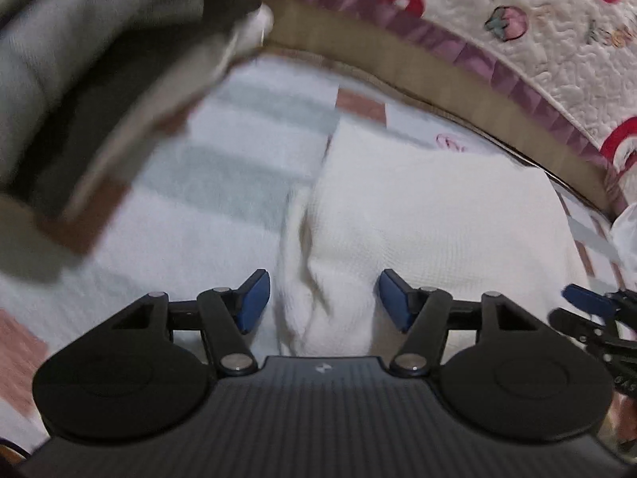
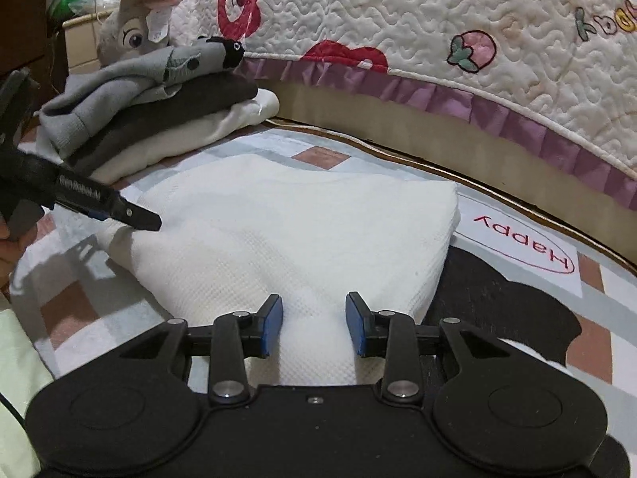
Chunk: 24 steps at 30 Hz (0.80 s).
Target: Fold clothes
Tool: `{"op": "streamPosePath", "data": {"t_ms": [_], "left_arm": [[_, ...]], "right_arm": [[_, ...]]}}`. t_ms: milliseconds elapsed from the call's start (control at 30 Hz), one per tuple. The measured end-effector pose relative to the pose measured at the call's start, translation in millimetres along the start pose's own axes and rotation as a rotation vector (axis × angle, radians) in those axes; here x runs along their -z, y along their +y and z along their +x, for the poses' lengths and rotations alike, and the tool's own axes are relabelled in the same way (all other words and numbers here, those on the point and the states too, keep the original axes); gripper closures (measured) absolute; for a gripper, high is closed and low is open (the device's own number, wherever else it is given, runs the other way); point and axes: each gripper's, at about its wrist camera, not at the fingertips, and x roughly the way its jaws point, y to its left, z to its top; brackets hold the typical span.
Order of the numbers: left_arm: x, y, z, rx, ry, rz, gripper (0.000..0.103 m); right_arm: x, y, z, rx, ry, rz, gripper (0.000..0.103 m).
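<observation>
A folded white waffle-knit garment (image 2: 278, 239) lies on the checked mat (image 2: 79, 306). In the right wrist view my right gripper (image 2: 314, 324) is open at its near edge. A narrow strip of the white cloth runs between the blue pads (image 2: 272, 324), which are not squeezing it. My left gripper (image 2: 137, 217) reaches in from the left and its tip rests at the garment's left corner. In the left wrist view the left gripper (image 1: 324, 302) stands open astride a raised ridge of the white garment (image 1: 418, 231). The right gripper (image 1: 589, 306) shows at the right edge.
A stack of folded clothes (image 2: 139, 111), grey on dark on white, sits at the back left, blurred in the left wrist view (image 1: 79, 79). A plush toy (image 2: 135, 28) stands behind it. A quilted strawberry-print bedcover (image 2: 438, 40) borders the far side. Pale green cloth (image 2: 16, 358) lies at lower left.
</observation>
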Motion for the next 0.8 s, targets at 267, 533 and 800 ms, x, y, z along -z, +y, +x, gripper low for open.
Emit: {"op": "streamPosePath", "data": {"t_ms": [267, 533, 800], "left_arm": [[-2.6, -51.1, -25.2, 0.222, -0.121, 0.186, 0.044], [8.2, -66.6, 9.1, 0.204, 0.040, 0.182, 0.039], [-4.4, -37.3, 2.6, 0.141, 0.069, 0.038, 0.039]], "right_arm": [[14.7, -0.4, -18.2, 0.007, -0.014, 0.005, 0.066], [20.8, 4.2, -24.8, 0.028, -0.008, 0.029, 0.066], [12.4, -6.8, -14.1, -0.010, 0.010, 0.052, 0.064]]}}
